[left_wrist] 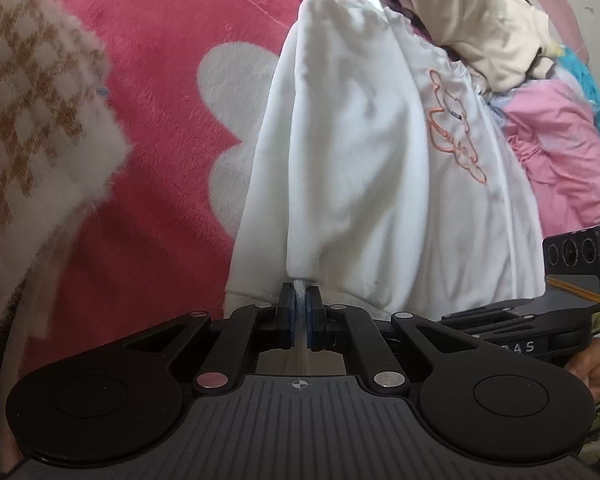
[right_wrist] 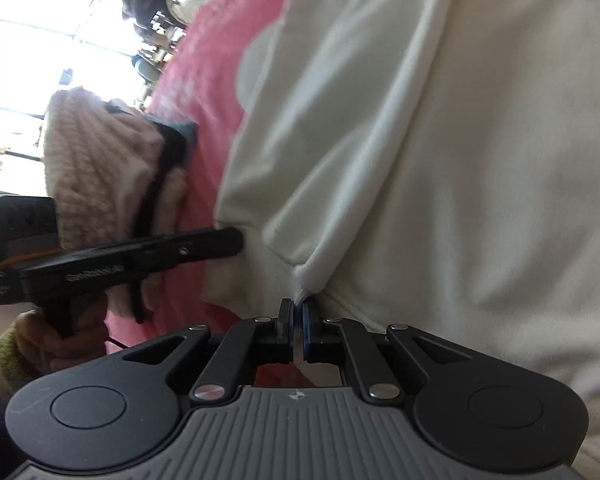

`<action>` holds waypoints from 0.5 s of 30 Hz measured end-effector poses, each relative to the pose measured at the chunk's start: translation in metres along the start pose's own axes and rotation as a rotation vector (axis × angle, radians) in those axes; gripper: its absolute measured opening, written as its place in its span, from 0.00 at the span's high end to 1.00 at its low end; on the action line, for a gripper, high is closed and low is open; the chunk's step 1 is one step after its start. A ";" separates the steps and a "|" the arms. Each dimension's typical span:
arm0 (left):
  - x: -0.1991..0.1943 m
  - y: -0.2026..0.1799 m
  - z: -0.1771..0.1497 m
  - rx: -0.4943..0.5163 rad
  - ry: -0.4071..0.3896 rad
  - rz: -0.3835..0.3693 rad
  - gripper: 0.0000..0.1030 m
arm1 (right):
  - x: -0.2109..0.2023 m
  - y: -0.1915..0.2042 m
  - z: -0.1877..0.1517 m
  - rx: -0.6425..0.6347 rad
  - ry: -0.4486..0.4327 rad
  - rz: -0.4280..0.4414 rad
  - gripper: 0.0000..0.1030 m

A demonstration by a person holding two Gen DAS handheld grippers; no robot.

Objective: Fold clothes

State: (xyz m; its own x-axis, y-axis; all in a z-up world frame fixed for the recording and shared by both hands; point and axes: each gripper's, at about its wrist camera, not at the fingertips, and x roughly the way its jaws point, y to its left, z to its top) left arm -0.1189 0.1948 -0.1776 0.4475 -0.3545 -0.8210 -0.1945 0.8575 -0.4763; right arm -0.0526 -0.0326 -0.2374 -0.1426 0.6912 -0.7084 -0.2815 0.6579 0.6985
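A white sweatshirt (left_wrist: 360, 152) with an orange outline print (left_wrist: 456, 136) lies on a red-pink fleece blanket (left_wrist: 148, 92). My left gripper (left_wrist: 300, 300) is shut on a pinched fold of its near hem edge, and cloth shows between the blue pads (left_wrist: 310, 312). In the right wrist view the same white sweatshirt (right_wrist: 440, 152) fills the frame, and my right gripper (right_wrist: 298, 305) is shut on a pinched corner of it. The left gripper's black body (right_wrist: 140, 256) reaches in from the left, its tip against the garment's edge.
A brown-and-white houndstooth garment (left_wrist: 32, 120) lies at the left. A cream garment (left_wrist: 472, 20), pink clothes (left_wrist: 560, 152) and blue yarn-like cloth (left_wrist: 592, 92) are heaped at the back right. A pale knitted garment (right_wrist: 100, 160) lies beside the blanket, with bright windows (right_wrist: 32, 40) beyond.
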 end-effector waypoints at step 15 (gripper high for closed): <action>0.008 -0.002 -0.006 -0.003 0.054 0.042 0.94 | -0.004 -0.003 -0.011 0.014 -0.023 -0.022 0.96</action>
State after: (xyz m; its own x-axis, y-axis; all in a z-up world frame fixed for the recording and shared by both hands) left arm -0.1204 0.1877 -0.1851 0.3910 -0.3380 -0.8561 -0.2146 0.8710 -0.4419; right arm -0.0614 -0.0407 -0.2372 -0.1145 0.6828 -0.7216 -0.2711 0.6773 0.6839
